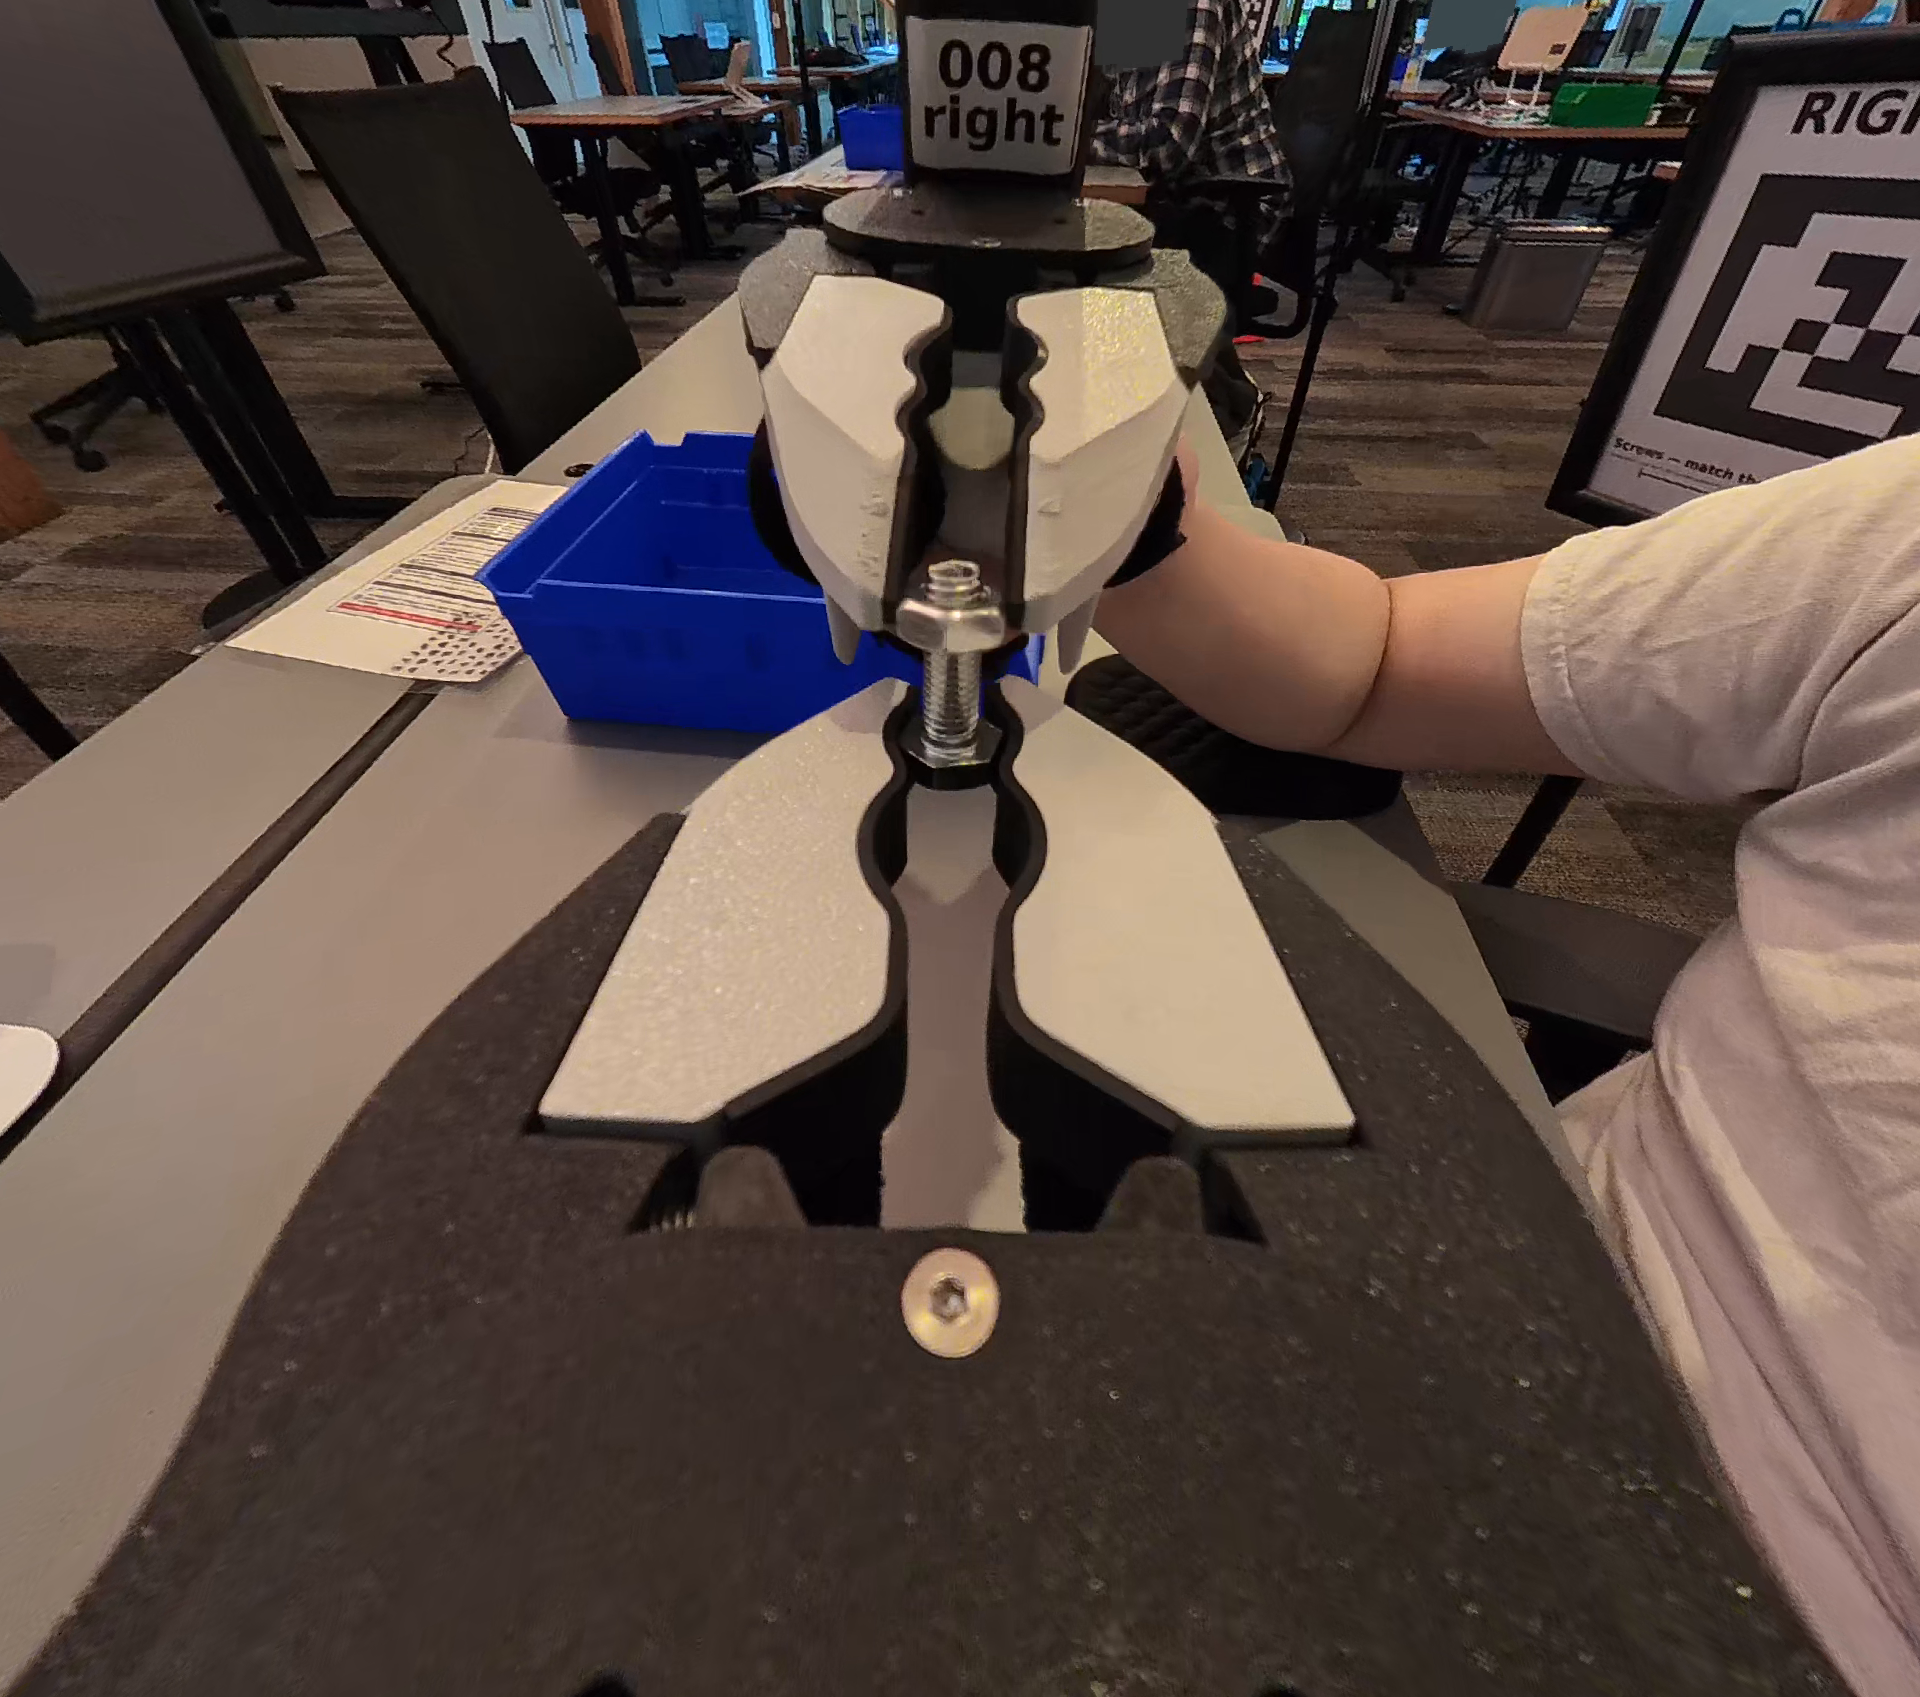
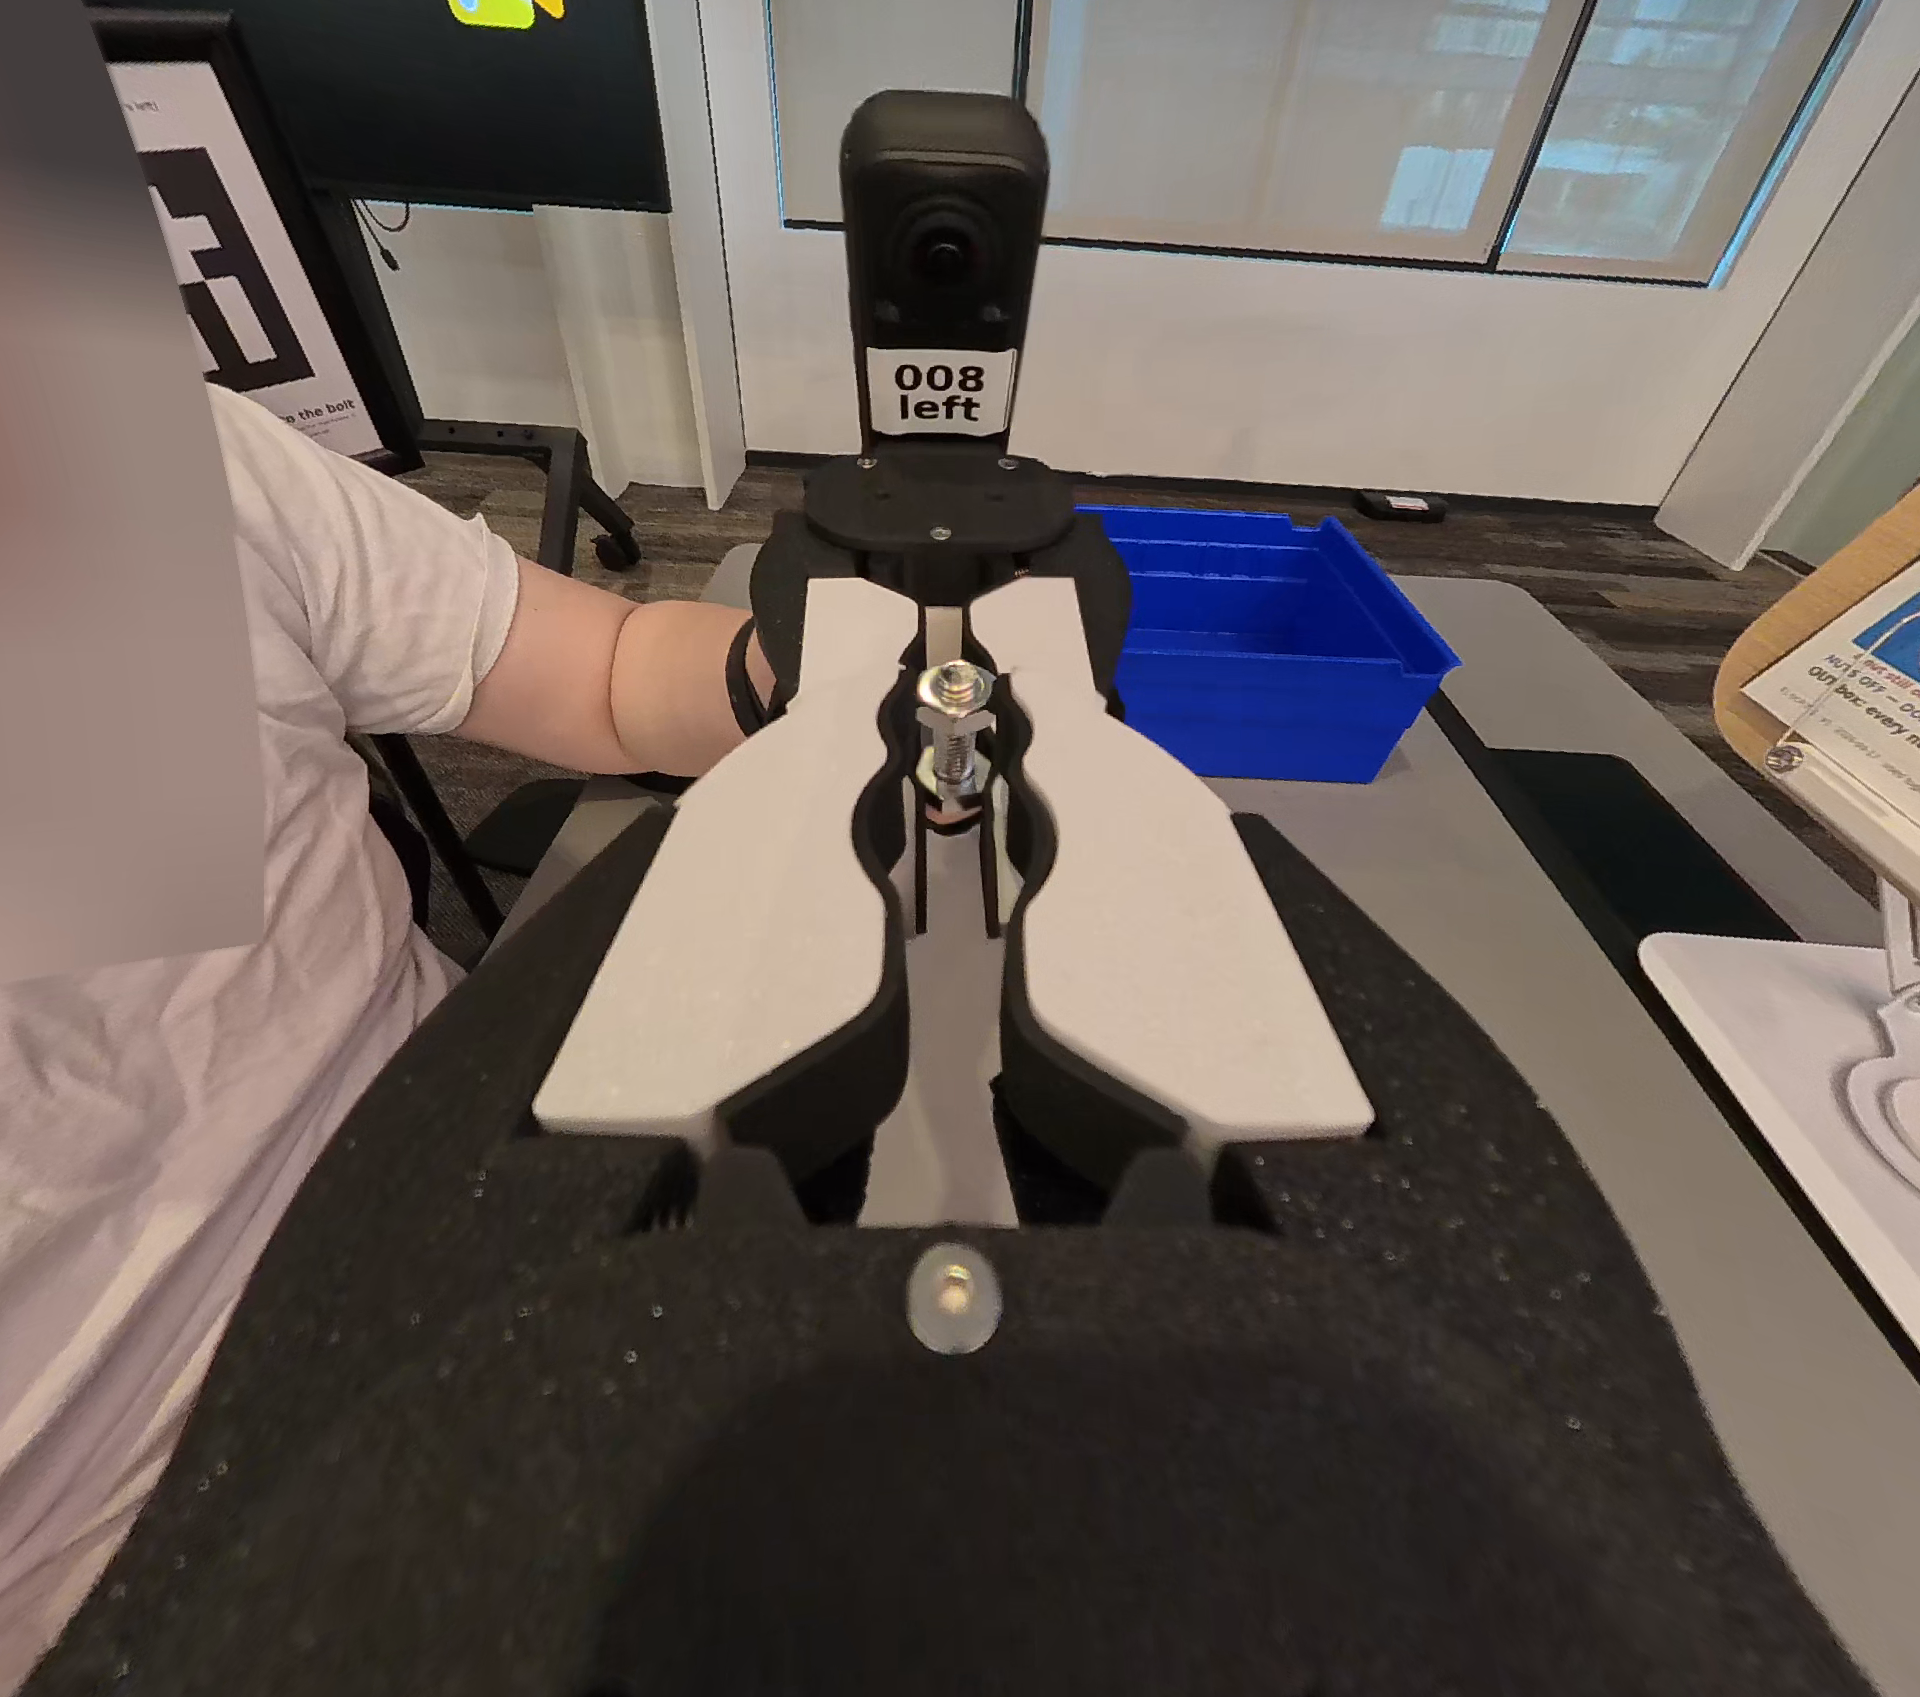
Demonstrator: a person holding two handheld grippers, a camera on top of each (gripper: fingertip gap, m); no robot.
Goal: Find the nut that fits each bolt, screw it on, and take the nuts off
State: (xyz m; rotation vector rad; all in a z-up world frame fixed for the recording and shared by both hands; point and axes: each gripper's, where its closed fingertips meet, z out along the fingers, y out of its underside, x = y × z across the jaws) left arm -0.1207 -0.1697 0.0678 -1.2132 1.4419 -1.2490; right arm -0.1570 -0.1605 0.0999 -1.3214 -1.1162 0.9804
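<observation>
Silver threaded bolt (image 1: 948, 691) held in mid-air between the two grippers, above the desk (image 1: 260, 816). Left gripper (image 1: 948, 759) pinches its head end; right gripper (image 1: 951, 608) pinches the silver hex nut (image 1: 951, 621), which sits near the bolt's tip with bare thread showing below it. Blue bin (image 1: 665, 598) at 11 o'clock of the bolt in the left wrist view, resting on the grey desk. Open office behind: desks, chairs, framed marker boards.
</observation>
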